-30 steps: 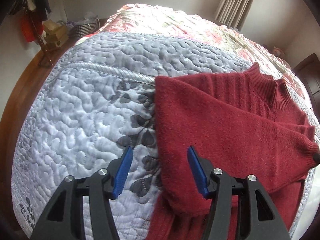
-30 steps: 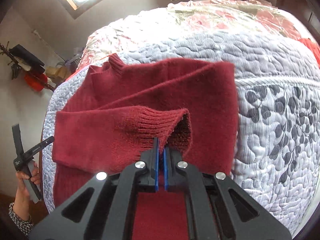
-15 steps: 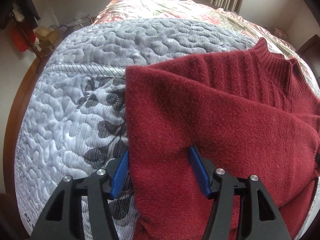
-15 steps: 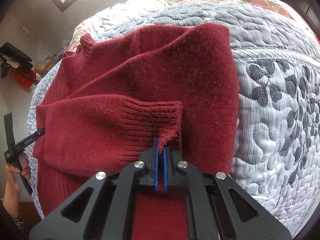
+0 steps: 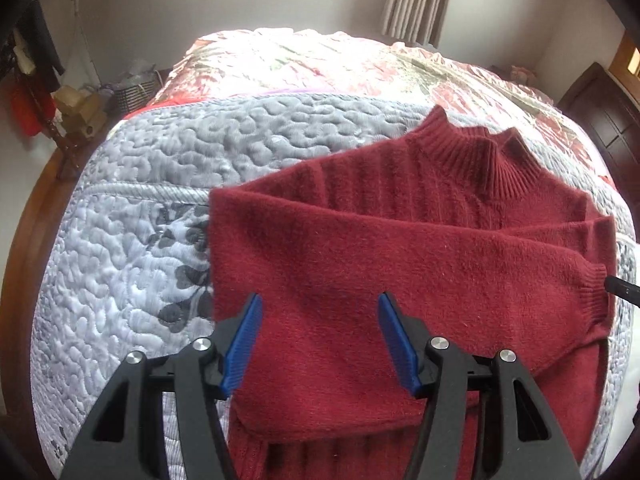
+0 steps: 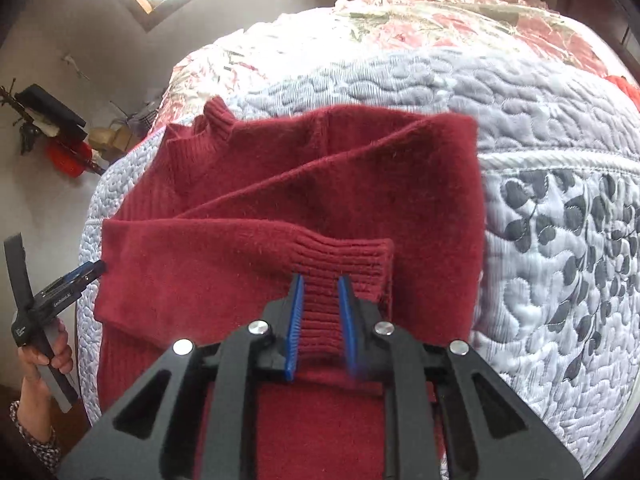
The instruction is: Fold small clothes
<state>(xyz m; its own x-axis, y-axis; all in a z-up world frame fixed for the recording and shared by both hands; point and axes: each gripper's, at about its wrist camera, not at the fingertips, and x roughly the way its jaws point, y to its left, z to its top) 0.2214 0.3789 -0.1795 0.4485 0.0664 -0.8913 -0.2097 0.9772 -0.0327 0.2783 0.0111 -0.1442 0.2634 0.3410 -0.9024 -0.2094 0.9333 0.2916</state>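
A dark red knit sweater (image 5: 400,264) lies on the bed with its collar (image 5: 472,152) at the far side and both sleeves folded across the body. My left gripper (image 5: 320,320) hovers open over the sweater's near left part, with nothing between its fingers. In the right wrist view the sweater (image 6: 280,184) has a ribbed cuff (image 6: 344,256) lying flat on its body. My right gripper (image 6: 320,296) is open, its blue pads (image 6: 294,320) a little apart on either side of that cuff. The left gripper (image 6: 68,280) shows at the sweater's left edge, held by a hand (image 6: 44,356).
The sweater rests on a grey-white quilt (image 5: 132,248) with a dark leaf print (image 6: 576,232). A pink floral bedspread (image 5: 320,64) covers the far half of the bed. Boxes and a basket (image 5: 84,108) stand by the left wall, a dark cabinet (image 5: 600,112) at the right.
My right gripper was shut on the cuff and has opened, leaving the cuff flat on the sweater. The left gripper has shifted right over the sweater and stayed open.
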